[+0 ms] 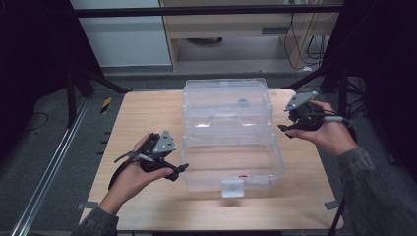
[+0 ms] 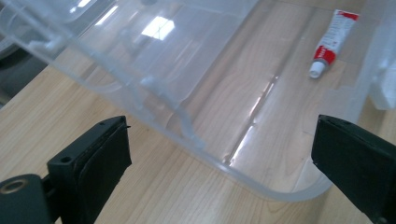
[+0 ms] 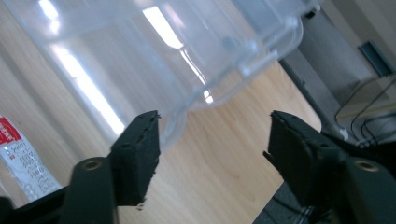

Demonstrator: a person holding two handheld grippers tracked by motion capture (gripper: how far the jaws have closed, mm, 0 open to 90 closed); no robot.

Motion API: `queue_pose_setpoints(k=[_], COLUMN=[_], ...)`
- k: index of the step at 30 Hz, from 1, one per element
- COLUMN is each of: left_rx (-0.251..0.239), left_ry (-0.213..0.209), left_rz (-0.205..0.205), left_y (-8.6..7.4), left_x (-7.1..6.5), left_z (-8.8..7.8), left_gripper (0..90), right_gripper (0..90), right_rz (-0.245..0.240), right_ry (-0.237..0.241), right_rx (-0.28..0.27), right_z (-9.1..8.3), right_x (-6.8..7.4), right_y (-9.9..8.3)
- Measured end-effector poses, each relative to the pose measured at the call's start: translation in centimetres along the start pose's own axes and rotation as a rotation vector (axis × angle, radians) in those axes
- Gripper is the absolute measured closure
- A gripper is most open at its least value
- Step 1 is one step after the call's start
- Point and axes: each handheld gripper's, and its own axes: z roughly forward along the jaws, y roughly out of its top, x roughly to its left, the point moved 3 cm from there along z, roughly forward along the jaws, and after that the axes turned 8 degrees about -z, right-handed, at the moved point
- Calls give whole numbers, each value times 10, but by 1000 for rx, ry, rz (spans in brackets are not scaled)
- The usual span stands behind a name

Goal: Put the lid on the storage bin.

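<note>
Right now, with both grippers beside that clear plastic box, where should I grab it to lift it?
Probably grip the clear plastic box by the rims of its two long side walls, left gripper from its left, right gripper from its right. The rim lip protrudes and both grippers' jaws stand open beside it.

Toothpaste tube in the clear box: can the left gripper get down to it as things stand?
Probably yes. The clear box stands open with its lid swung back, the toothpaste tube lies alone on its floor, and the left gripper hangs open just outside the near-left wall. It must clear that wall first.
</note>
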Motion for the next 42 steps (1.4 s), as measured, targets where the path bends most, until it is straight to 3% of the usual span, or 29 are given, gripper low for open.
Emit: queue_pose_setpoints(k=[1, 2, 3, 4, 5, 6, 9, 12, 17, 20, 25, 33, 38, 42], left_rx=[0, 10, 10, 21, 29, 44, 56, 91, 128, 153, 181, 225, 240, 249], left_ry=[0, -30, -30, -41, -46, -67, -83, -119, -142, -160, -181, -210, -232, -247], left_rz=[0, 20, 20, 35, 46, 71, 100, 139, 173, 193, 221, 237, 220, 229], left_y=[0, 4, 4, 6, 7, 11, 14, 17, 18, 16, 13, 9, 3, 1], left_x=[0, -4, -4, -6, -8, -13, -19, -29, -38, -44, -51, -54, -52, -53], left_z=[0, 3, 3, 5, 7, 10, 13, 20, 27, 34, 41, 47, 54, 57], left_gripper=[42, 42, 42, 44, 44, 47, 49, 50, 53, 54, 74, 172, 263, 363], right_gripper=[372, 416, 416, 438, 438, 473, 510, 548, 567, 594, 635, 682, 735, 760], right_rz=[0, -48, -48, -98, -98, -155, -177, -242, -283, -336, -370, -406, -432, -443], right_ry=[0, 16, 16, 42, 42, 60, 86, 131, 178, 211, 261, 291, 303, 306], right_rx=[0, -3, -3, 4, 4, 24, 13, 37, 58, 76, 113, 151, 160, 162], right_z=[0, 2, 2, 5, 5, 9, 11, 20, 31, 41, 51, 62, 64, 65], right_x=[0, -4, -4, -7, -7, -9, -11, -11, -10, -8, -6, -6, -6, -4], right_y=[0, 14, 14, 26, 26, 37, 49, 66, 77, 85, 89, 90, 93, 93])
